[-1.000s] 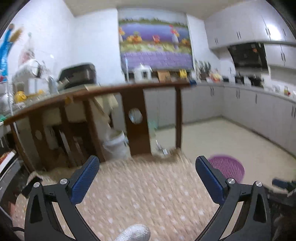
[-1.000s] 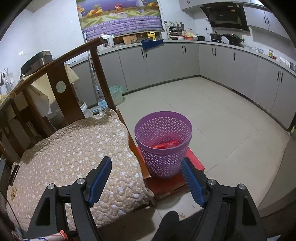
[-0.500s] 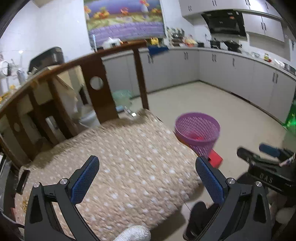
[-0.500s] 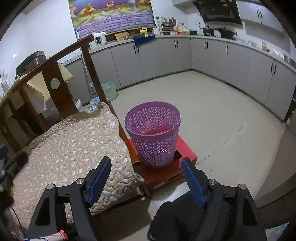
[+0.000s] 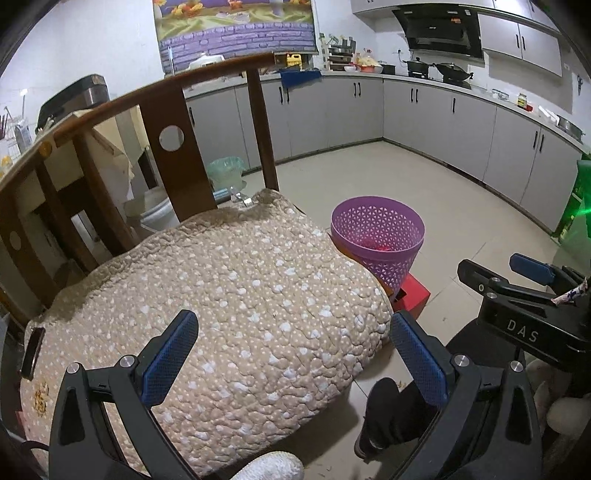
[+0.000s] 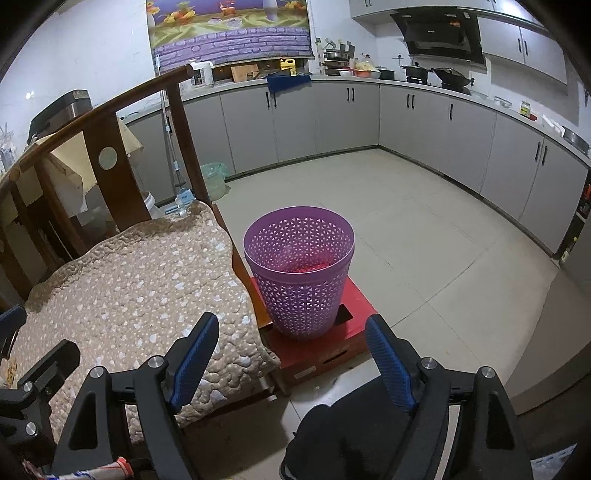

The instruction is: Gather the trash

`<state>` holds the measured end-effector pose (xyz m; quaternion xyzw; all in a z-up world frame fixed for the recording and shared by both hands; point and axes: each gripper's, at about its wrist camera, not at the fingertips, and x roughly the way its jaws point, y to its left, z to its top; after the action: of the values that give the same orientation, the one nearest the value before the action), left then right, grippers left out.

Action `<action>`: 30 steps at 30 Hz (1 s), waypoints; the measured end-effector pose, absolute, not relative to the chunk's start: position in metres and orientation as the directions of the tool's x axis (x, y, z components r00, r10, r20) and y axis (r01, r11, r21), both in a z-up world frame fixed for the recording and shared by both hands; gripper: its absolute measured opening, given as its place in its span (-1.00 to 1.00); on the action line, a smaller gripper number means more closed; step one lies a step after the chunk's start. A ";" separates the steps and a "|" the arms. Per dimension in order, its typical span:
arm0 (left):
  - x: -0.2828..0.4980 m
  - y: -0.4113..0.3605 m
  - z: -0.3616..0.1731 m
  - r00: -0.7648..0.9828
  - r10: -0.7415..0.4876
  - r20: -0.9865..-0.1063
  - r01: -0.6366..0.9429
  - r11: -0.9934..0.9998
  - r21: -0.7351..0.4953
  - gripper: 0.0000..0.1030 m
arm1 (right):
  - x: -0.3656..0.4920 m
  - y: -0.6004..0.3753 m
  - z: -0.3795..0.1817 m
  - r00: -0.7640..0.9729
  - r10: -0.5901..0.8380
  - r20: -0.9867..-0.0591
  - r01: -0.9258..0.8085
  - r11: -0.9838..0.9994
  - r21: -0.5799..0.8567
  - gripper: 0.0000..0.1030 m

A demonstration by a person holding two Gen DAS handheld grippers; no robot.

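- My left gripper [image 5: 293, 354] hangs with its blue pads spread wide and nothing between them, over the front edge of the quilted cushion [image 5: 236, 314]
- My right gripper [image 6: 291, 363] is likewise released; its jaws have just been opening a little further, and nothing sits between them
- In the right wrist view a dark shoe [image 6: 354, 439] shows on the floor tiles below that claw, though I cannot make out more of it than a black shape
- The cushion, beige with pale spots, covers the seat of a wooden chair [image 5: 173, 122] whose curved back rail and round-holed splat rise behind it
- A dark flat object [image 5: 32, 352] lies on the cushion's left edge; it may be a phone, but the view is too warped there to be sure
- The purple basket [image 6: 301, 273] stands upright just beside the chair's right side, on a red box [image 6: 332, 347] that rests on the floor
- Something red [image 6: 314, 266] lies in the bottom of the basket, seen through its open top
- Further back a bin with a pale green bag [image 5: 225, 173] stands near the grey cabinets [image 5: 332, 110]
- The counter above carries pots and a wok under the range hood [image 5: 439, 31], and a purple brick mural [image 5: 236, 33] fills the far wall
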<state>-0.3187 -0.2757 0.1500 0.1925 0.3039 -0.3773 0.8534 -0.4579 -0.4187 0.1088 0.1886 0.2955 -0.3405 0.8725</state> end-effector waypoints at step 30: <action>-0.314 -0.282 0.131 0.443 -0.503 -0.742 0.788 0.614 0.054 1.00 | -0.455 -0.421 0.094 0.578 -0.443 -0.686 0.706 0.693 0.147 0.70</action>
<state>-0.3140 -0.2816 0.1306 0.2004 0.3544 -0.3910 0.8254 -0.4551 -0.4205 0.0939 0.2073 0.3172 -0.3324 0.8637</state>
